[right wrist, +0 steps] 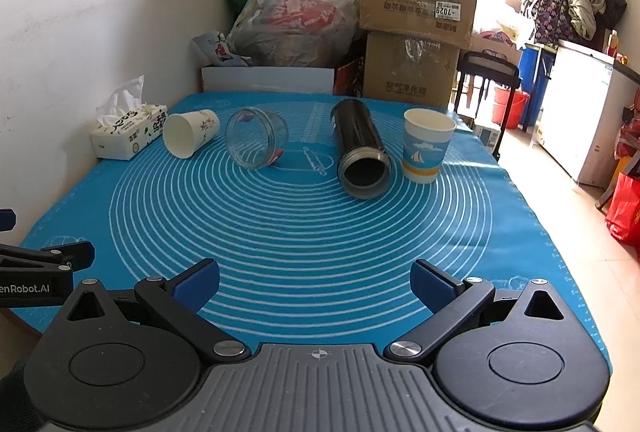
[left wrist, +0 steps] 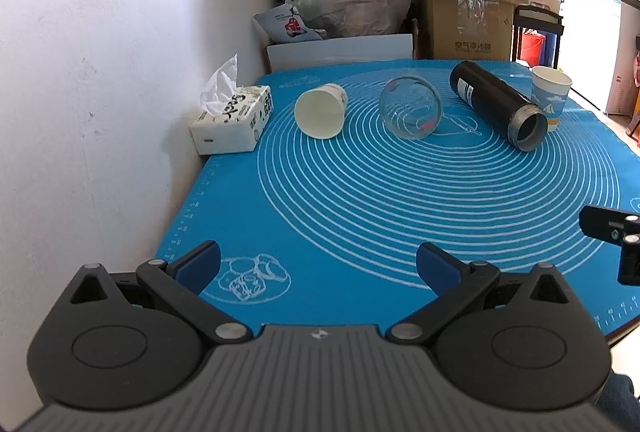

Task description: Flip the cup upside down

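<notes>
A blue-and-white paper cup (right wrist: 427, 145) with a sailboat print stands upright at the far right of the blue mat (right wrist: 300, 232); it also shows in the left wrist view (left wrist: 551, 93). A white paper cup (right wrist: 188, 133) (left wrist: 320, 109), a clear glass (right wrist: 256, 141) (left wrist: 411, 107) and a black flask (right wrist: 360, 155) (left wrist: 498, 103) lie on their sides in a row, mouths toward me. My left gripper (left wrist: 318, 264) and my right gripper (right wrist: 315, 278) are both open and empty, low over the mat's near edge, far from the cups.
A tissue box (right wrist: 128, 131) sits at the mat's far left by the white wall (left wrist: 100, 71). Cardboard boxes (right wrist: 416, 11) and filled bags (right wrist: 296, 23) stack behind the table. The table's right edge drops to the floor (right wrist: 580, 232). A white freezer (right wrist: 576, 111) stands right.
</notes>
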A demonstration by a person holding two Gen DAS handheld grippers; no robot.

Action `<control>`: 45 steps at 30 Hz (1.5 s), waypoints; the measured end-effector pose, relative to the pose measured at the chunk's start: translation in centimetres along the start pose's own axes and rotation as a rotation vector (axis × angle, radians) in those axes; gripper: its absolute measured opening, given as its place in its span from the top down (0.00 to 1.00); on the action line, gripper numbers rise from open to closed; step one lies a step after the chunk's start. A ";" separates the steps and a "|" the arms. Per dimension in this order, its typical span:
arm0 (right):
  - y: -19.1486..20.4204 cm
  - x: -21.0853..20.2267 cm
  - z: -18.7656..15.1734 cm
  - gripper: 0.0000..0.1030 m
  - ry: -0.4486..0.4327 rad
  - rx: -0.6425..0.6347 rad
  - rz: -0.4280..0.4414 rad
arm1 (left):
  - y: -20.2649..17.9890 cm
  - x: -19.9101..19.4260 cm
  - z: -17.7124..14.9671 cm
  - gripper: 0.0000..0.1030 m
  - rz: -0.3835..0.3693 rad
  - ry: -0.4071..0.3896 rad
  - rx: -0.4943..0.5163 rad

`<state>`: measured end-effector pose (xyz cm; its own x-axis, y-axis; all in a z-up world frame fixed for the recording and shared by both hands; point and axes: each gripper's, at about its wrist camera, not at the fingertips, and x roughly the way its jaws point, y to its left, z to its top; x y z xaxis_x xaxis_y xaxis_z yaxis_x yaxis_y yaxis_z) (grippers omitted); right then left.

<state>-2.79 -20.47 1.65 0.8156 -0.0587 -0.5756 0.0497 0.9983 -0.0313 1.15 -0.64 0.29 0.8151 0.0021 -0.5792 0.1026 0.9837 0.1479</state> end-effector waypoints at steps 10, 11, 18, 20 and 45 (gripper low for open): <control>-0.9 1.5 2.2 0.00 -0.042 -0.011 -0.001 | -0.4 2.6 3.4 0.00 0.051 -0.033 0.027; -1.0 1.8 2.5 0.00 -0.044 -0.010 0.002 | -0.4 3.0 3.9 0.00 0.056 -0.039 0.032; -2.5 4.9 4.7 0.00 -0.040 0.016 0.014 | -0.4 7.1 8.5 0.00 0.082 -0.076 0.063; -3.0 5.9 5.3 0.00 -0.028 0.033 0.016 | -0.4 8.5 9.7 0.00 0.075 -0.077 0.065; -5.2 12.5 5.2 0.00 0.054 0.037 0.014 | -0.8 26.3 15.8 0.30 0.055 0.227 0.082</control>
<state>10.11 -26.38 -1.13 0.7842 -0.0437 -0.6189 0.0610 0.9981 0.0069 31.53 -4.27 -2.38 0.6724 0.1043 -0.7328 0.1151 0.9632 0.2427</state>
